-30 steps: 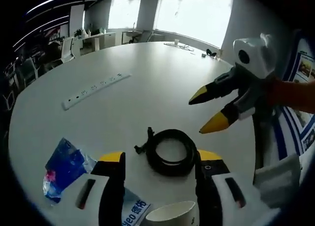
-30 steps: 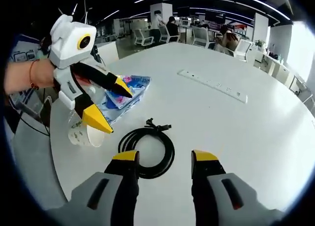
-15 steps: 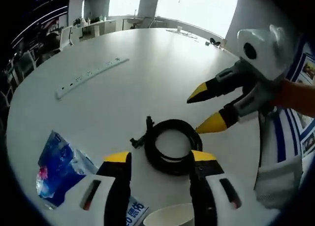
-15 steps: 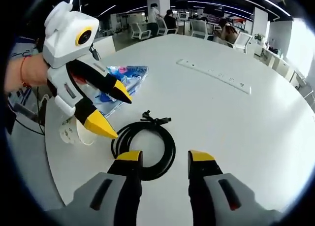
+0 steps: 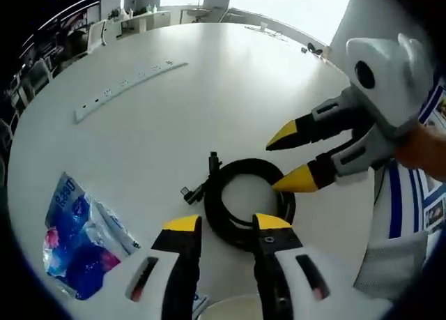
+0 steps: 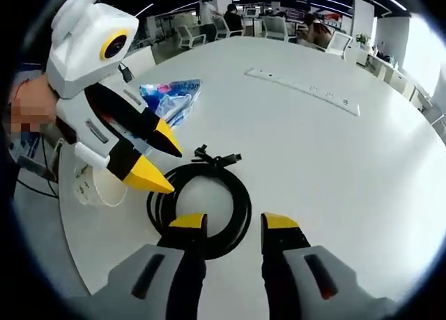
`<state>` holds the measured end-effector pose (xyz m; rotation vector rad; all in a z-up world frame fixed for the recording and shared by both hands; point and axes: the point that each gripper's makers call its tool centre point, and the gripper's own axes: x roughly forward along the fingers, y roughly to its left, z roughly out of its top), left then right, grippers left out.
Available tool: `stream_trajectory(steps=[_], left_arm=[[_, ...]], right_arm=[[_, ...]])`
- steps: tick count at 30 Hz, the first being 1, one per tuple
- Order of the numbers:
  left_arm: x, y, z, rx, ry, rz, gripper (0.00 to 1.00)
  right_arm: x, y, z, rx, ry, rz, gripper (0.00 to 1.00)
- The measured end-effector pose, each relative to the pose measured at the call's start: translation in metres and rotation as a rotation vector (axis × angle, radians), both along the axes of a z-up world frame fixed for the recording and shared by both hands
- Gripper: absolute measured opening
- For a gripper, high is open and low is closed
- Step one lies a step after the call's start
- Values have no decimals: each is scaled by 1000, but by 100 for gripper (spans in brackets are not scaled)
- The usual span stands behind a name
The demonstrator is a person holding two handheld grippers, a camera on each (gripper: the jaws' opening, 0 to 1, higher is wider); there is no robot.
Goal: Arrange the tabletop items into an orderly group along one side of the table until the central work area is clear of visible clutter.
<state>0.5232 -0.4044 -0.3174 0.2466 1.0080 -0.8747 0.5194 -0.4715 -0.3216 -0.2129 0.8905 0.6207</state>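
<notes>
A black coiled cable (image 5: 247, 165) lies on the round white table (image 5: 209, 76), its plug ends sticking out to one side. My left gripper (image 5: 227, 224) is open, low over the near arc of the coil. My right gripper (image 5: 289, 158) comes in from the right, open, its lower tip at the coil's far edge. In the right gripper view the cable (image 6: 241, 203) runs between my right gripper's (image 6: 233, 221) open jaws. There my left gripper (image 6: 164, 165) hangs over the coil's left side.
A blue snack packet (image 5: 77, 240) (image 6: 171, 97) and a white paper cup (image 6: 94, 187) sit near the table edge beside the cable. A long white power strip (image 5: 129, 90) (image 6: 303, 90) lies farther across the table (image 6: 334, 166). Office chairs and seated people fill the background.
Both grippers have come down closer to the coil. The jaws of each have narrowed. The cable, packet, cup and power strip have stayed put.
</notes>
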Motion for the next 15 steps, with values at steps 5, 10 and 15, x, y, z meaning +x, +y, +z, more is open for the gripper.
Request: stream_trajectory(steps=[5,10,15], left_arm=[[-2,0,-10,14,24,6,21],[-1,1,-16,36,35,15,19],[0,1,-18,44,49,21,18]], right_arm=[[-1,-1,-7,-3,18,-19,24],[-1,-1,-12,-6,27,-31,18],[1,-2,-14,-27,17,-52,14]])
